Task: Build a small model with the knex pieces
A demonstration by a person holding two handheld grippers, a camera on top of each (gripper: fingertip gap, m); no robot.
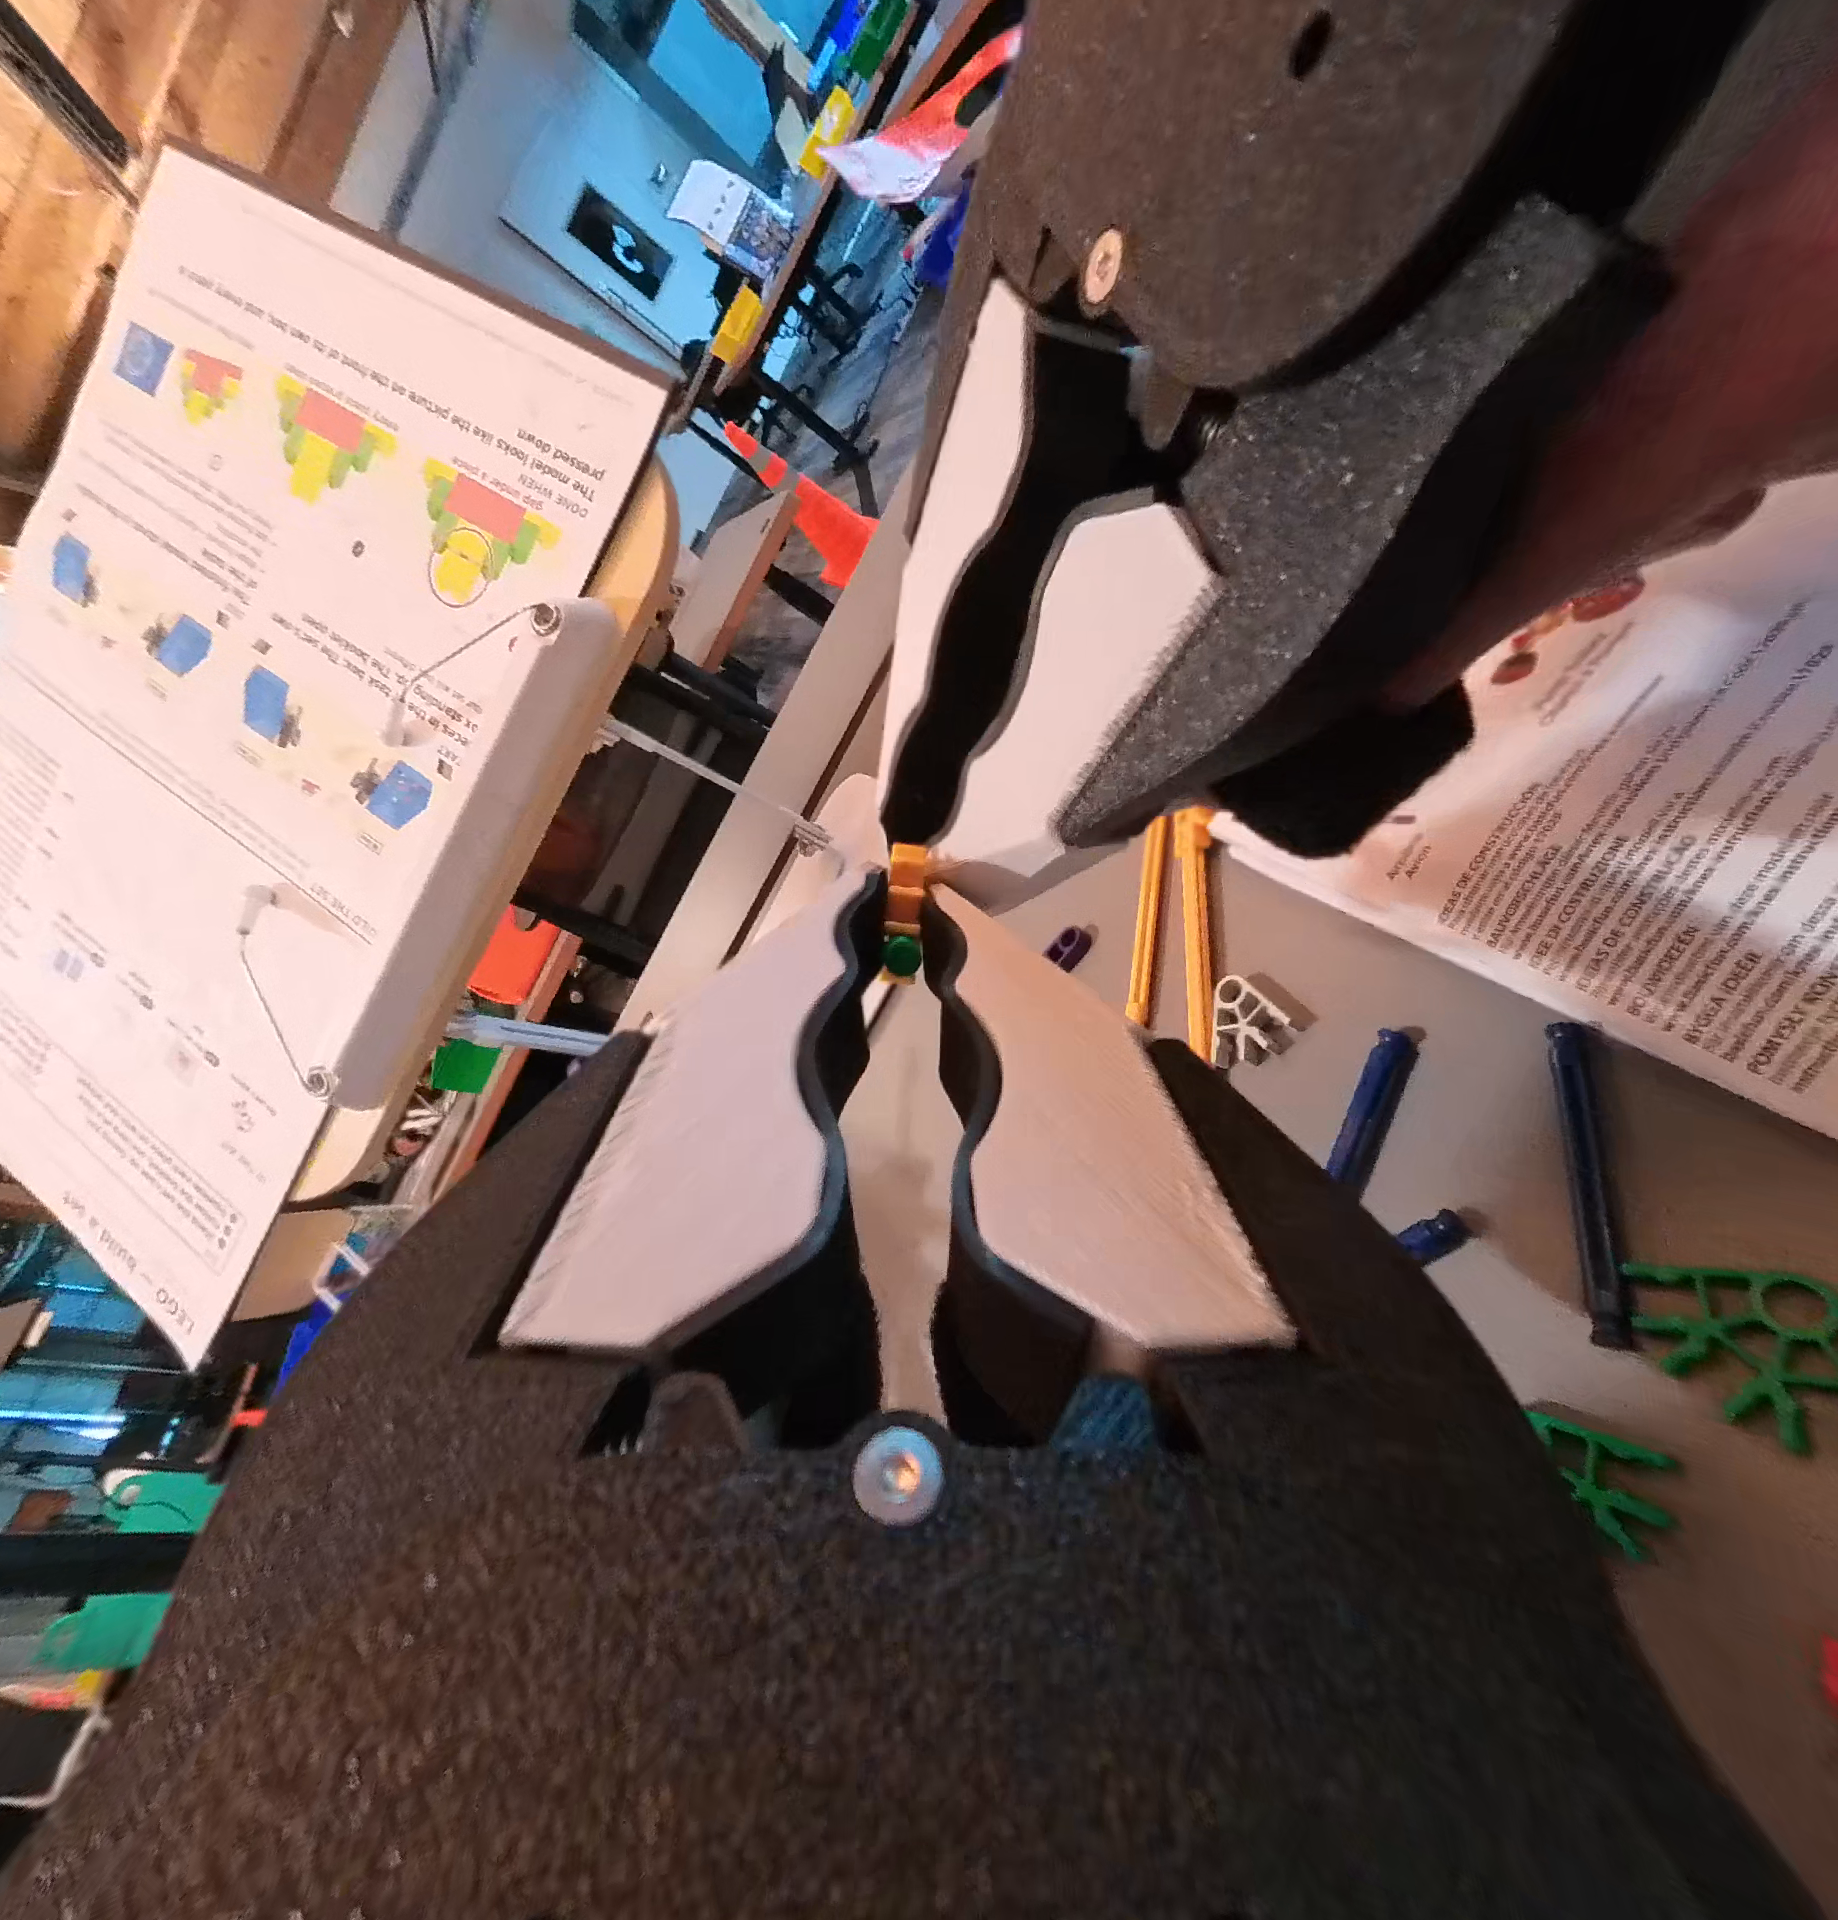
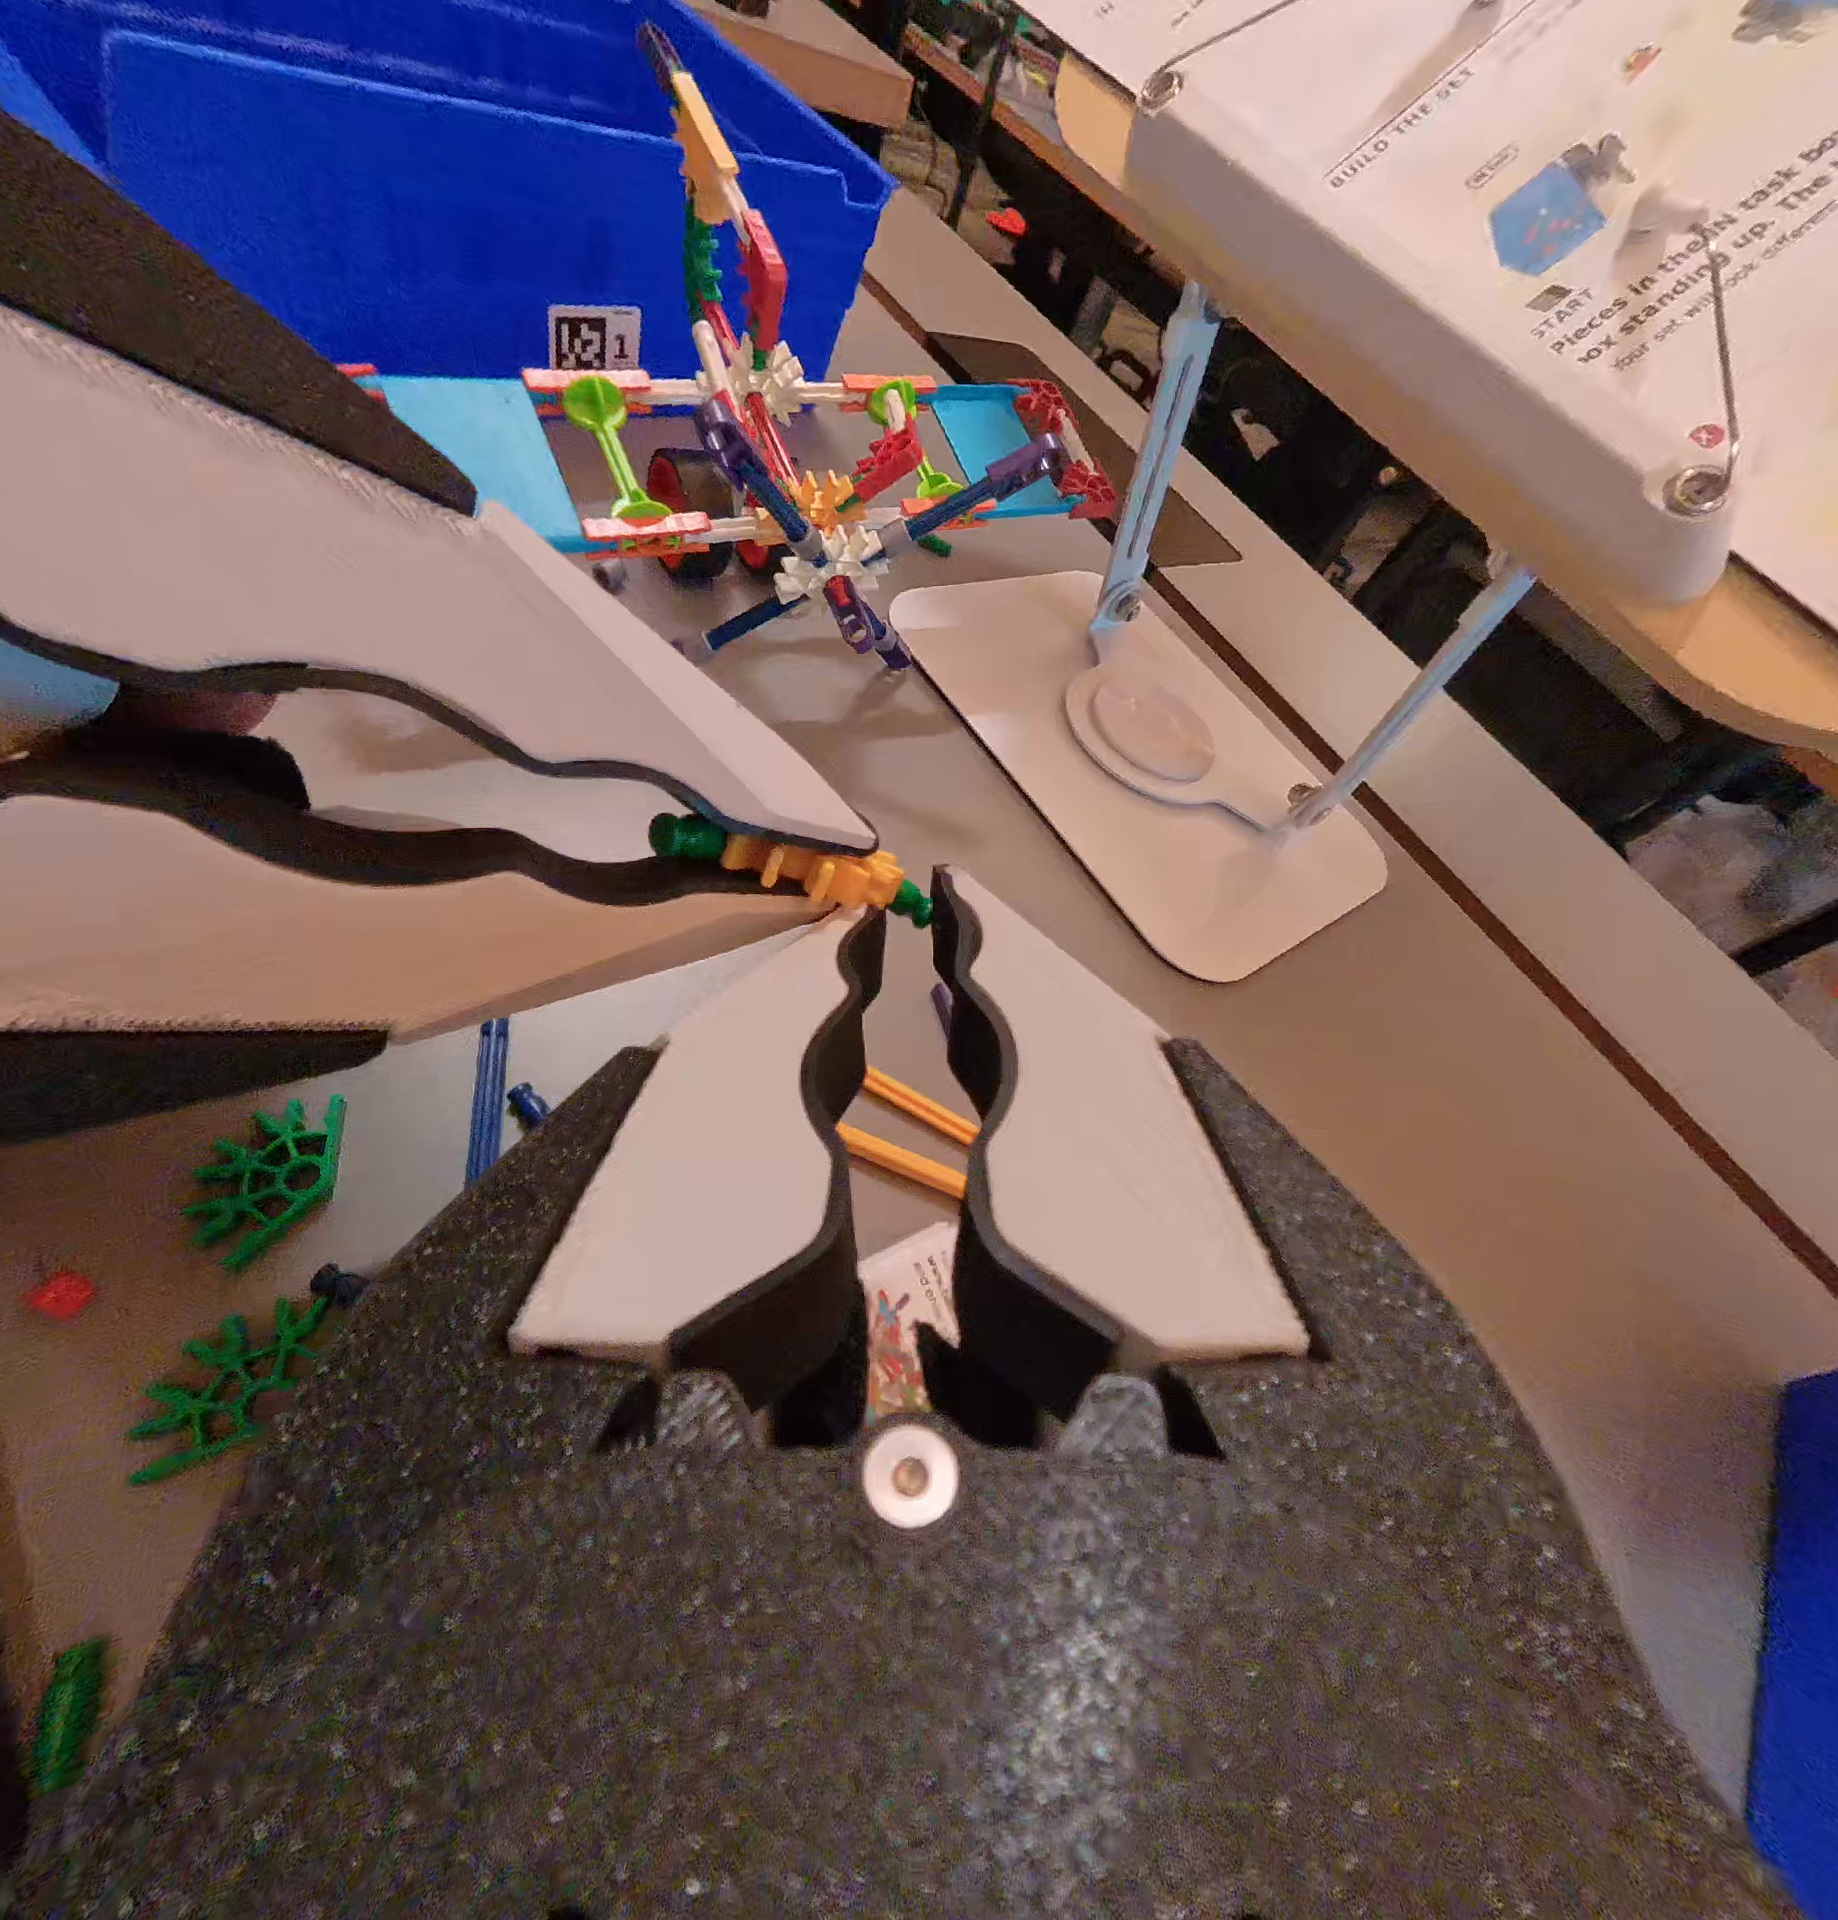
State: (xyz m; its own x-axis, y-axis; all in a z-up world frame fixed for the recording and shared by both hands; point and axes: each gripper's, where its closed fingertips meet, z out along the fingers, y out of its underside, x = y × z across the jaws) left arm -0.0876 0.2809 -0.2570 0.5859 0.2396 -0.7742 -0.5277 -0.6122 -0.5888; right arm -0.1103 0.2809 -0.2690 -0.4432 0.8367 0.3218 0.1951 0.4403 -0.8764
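My left gripper point(image 1: 902, 920) is shut on a small orange connector point(image 1: 907, 881) with a short green rod point(image 1: 901, 954) through it, held above the grey table point(image 1: 1434, 1039). In the right wrist view the left gripper point(image 2: 842, 862) reaches in from the left with the orange connector point(image 2: 821, 871) and the green rod point(image 2: 686, 834) between its tips. My right gripper point(image 2: 907, 902) meets it tip to tip, its jaws nearly closed around the green rod's far end point(image 2: 910, 906). The right gripper also shows in the left wrist view point(image 1: 907, 844), coming from the upper right.
A colourful rod-and-connector model with wheels point(image 2: 790, 499) stands before a blue bin point(image 2: 427, 208). A stand's white base point(image 2: 1154, 810) holds an instruction board point(image 1: 271, 623). Loose green connectors point(image 2: 271, 1174), yellow rods point(image 2: 910, 1138), blue rods point(image 1: 1580, 1174), a grey connector point(image 1: 1253, 1018) and a leaflet point(image 1: 1673, 831) lie on the table. The grippers are tip to tip, or close to it.
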